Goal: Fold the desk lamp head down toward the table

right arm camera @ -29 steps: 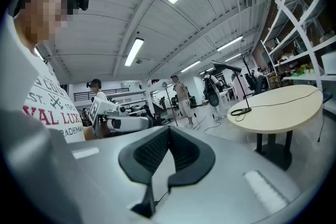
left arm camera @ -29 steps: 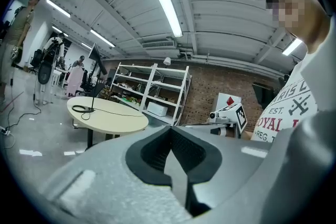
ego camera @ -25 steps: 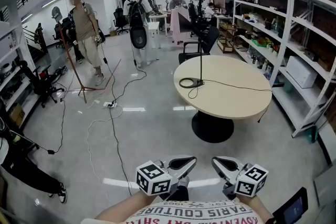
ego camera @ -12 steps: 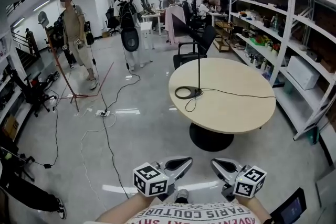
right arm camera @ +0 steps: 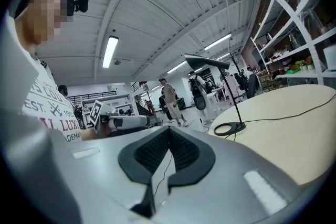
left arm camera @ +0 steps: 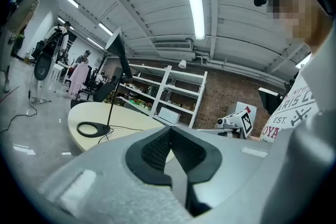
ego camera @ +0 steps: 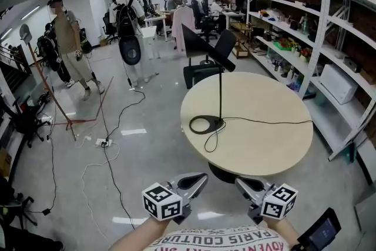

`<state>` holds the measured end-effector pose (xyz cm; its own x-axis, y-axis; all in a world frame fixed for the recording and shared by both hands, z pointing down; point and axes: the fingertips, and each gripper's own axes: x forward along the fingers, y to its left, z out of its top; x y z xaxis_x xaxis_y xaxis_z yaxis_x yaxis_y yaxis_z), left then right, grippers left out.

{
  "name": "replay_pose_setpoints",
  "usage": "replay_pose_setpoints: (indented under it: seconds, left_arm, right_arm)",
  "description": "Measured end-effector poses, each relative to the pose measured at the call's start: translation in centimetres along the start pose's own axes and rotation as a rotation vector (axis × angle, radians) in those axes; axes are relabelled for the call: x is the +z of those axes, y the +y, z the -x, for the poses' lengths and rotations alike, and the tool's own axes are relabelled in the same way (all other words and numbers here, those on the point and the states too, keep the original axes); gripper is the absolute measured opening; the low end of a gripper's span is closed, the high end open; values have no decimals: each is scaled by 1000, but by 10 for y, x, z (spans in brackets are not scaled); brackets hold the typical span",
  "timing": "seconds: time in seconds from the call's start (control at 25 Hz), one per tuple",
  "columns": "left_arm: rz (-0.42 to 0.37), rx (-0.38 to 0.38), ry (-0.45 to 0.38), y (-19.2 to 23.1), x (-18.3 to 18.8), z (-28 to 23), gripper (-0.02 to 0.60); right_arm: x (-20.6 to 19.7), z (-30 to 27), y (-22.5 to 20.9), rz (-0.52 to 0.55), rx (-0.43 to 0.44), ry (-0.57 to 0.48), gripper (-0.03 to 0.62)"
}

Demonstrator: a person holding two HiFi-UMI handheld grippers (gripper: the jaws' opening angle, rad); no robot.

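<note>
Jaws shut, empty, on left gripper [ego camera: 200, 179] & right gripper [ego camera: 242, 183]; closer to desk lamp [ego camera: 221, 94] than a sec ago, head [ego camera: 208, 47] untouched.

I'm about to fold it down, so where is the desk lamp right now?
In the head view the desk lamp stands on the left part of the round table, with the shelves to its right.
</note>
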<state>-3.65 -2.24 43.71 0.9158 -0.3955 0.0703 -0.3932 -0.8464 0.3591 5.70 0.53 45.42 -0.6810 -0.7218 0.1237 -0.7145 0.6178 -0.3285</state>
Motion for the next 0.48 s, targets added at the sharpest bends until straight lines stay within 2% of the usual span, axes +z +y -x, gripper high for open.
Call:
replay_pose_setpoints:
  seconds: [0.2, 0.48]
  left_arm:
    - [-11, 7, -14, 46, 21, -12, 0]
    - [2, 4, 2, 67, 17, -22, 0]
  right_arm:
    - [10, -31, -22, -2, -12, -4, 2]
    - [2, -43, -45, -24, -32, 8, 2]
